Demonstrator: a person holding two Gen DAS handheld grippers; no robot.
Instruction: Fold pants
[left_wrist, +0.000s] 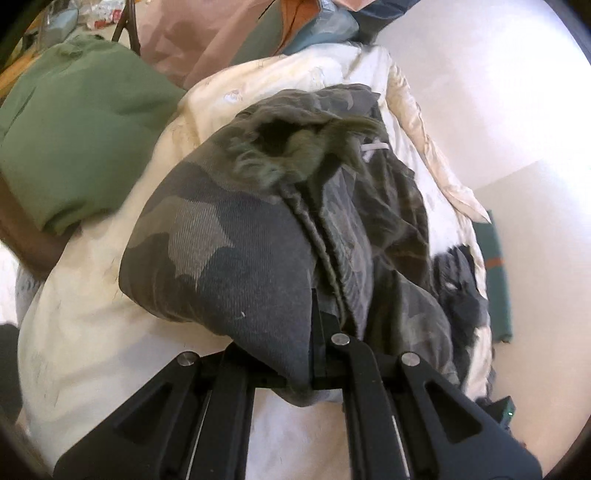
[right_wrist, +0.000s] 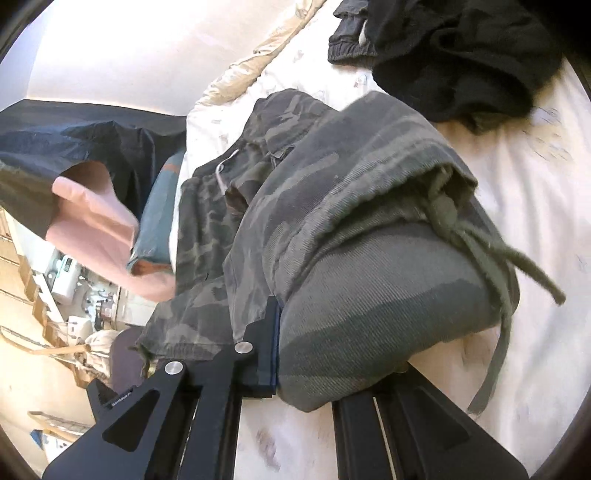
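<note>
Both grippers, left (left_wrist: 317, 325) and right (right_wrist: 275, 332), pinching camouflage pants (left_wrist: 229, 236) above the white bedding (left_wrist: 88, 332); thin pinch could slip, dropping the fold.

Small print on the right gripper (right_wrist: 275, 332) is too blurred to read.

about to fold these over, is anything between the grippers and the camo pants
Nothing visible does. The left gripper and the right gripper are each already shut on the camouflage pants, with the fabric draped over their fingers above the white bedsheet.
</note>
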